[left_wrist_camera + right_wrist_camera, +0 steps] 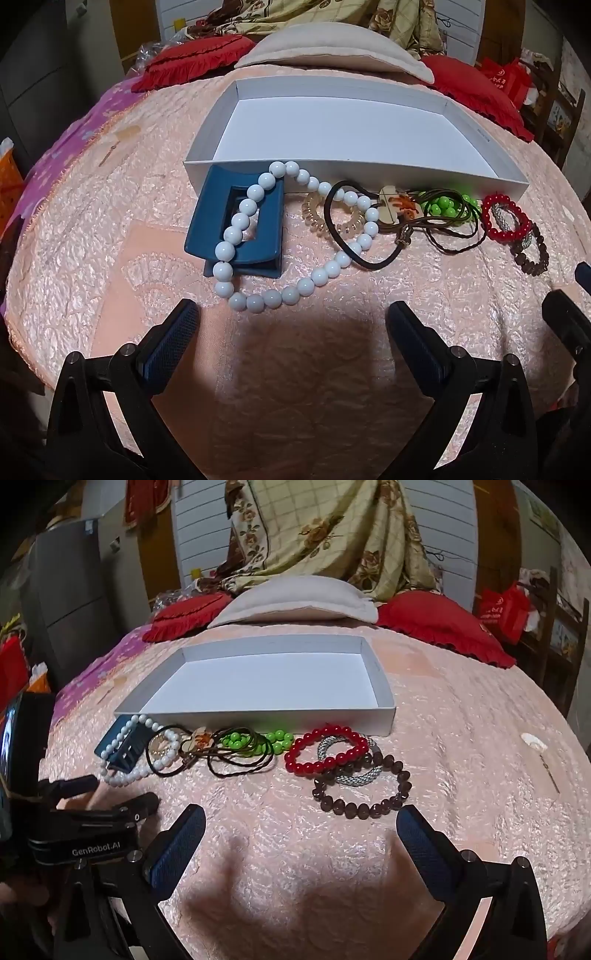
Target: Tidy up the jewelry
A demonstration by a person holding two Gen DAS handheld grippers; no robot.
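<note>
Jaws of both the left gripper [291, 321] and right gripper [301, 827] gape wide, holding nothing. All the jewelry, from white bead bracelet [295, 236] to red bead bracelet [327, 751], lies mid-frame on the bed [461, 757] before the bare white box [255, 716]. Sorting seems unstarted.

White lettering reading "GenRobot.AI" stands on the black body of the left gripper [122, 794], near left; the red bag's [504, 607] print is illegible.

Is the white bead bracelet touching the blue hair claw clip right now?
Touching. In the left wrist view the white bead bracelet drapes straight across the blue hair claw clip, beads lying on its frame.
</note>
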